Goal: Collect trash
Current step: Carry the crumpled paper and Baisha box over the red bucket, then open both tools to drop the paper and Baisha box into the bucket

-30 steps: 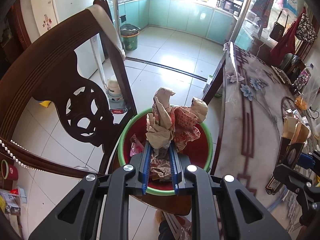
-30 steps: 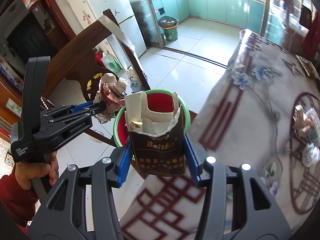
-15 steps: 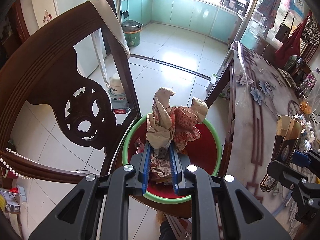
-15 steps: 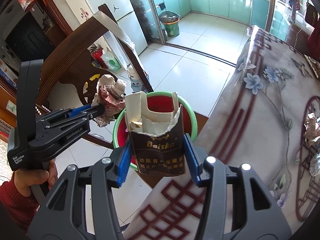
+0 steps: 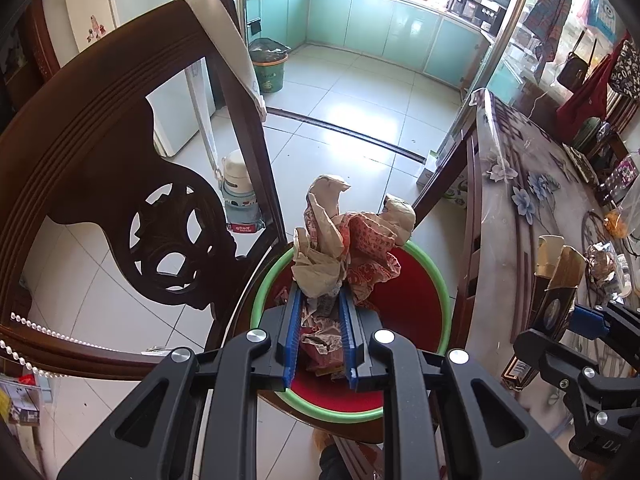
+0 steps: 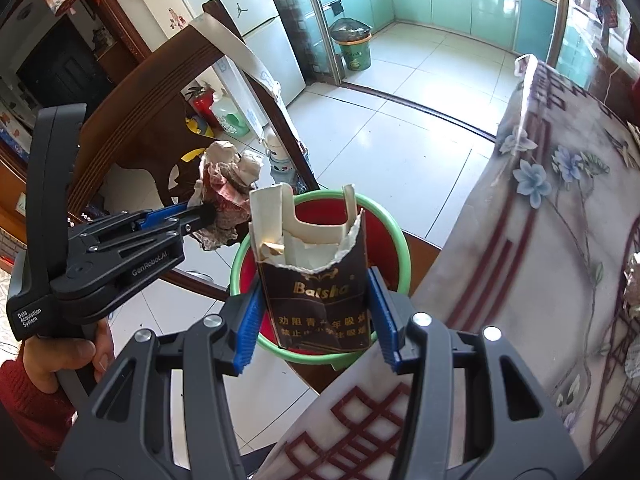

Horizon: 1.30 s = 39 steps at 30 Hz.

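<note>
Crumpled paper wrapper (image 5: 344,248), clamped in the left gripper (image 5: 320,308), hangs over a red, green-rimmed bin (image 5: 436,280). One torn cigarette pack (image 6: 316,280) sits pinched in the right gripper (image 6: 316,304) above it. Carved wooden chair (image 5: 120,160) left, patterned table (image 5: 520,216) right.

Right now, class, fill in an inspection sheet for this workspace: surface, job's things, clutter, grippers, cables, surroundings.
Surface: table under a floral cover beneath clear plastic.
Job's things: red bin with a green rim standing on a wooden seat beside the table; crumpled wrapper; torn dark cigarette pack.
Clutter: foil and paper scraps on the table.
Grippers: left gripper shut on the crumpled wrapper above the bin; right gripper shut on the cigarette pack.
Cables: nothing seen.
Surroundings: carved wooden chair, tiled floor, green kitchen bin, teal cabinets.
</note>
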Each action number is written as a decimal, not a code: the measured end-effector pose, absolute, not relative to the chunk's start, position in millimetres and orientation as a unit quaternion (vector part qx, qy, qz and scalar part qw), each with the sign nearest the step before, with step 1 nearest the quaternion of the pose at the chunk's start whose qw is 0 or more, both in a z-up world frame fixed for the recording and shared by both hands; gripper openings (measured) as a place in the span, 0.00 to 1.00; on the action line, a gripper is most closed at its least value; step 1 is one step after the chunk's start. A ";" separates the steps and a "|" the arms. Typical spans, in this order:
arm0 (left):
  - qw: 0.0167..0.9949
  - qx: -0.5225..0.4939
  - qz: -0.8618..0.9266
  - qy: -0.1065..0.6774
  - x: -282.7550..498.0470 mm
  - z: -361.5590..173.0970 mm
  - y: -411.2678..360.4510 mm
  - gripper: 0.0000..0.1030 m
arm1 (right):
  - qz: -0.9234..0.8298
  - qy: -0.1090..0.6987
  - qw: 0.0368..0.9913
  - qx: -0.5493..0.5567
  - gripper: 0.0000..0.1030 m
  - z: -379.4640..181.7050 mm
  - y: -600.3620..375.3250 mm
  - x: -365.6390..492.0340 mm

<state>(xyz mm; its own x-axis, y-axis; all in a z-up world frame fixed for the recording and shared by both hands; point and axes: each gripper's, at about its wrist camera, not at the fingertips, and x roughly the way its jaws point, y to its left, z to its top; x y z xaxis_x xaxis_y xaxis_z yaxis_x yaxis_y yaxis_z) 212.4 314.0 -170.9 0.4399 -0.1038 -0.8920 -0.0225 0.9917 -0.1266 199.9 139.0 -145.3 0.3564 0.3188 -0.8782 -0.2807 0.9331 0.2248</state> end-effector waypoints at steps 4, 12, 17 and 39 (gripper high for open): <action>0.847 -0.063 -0.021 0.527 214.4 -171.6 315.5 0.16 | 0.188 0.531 0.826 0.005 0.46 -143.7 145.5 205.8; 0.847 -0.057 -0.016 0.529 223.1 -176.0 315.8 0.16 | 0.194 0.530 0.826 -0.014 0.46 -145.0 153.1 217.2; 0.843 -0.060 -0.021 0.534 226.5 -178.0 316.2 0.16 | 0.191 0.534 0.823 -0.017 0.46 -149.9 154.1 219.6; 0.840 -0.054 -0.013 0.540 235.8 -186.8 312.0 0.35 | 0.186 0.525 0.830 -0.026 0.69 -147.5 157.4 223.4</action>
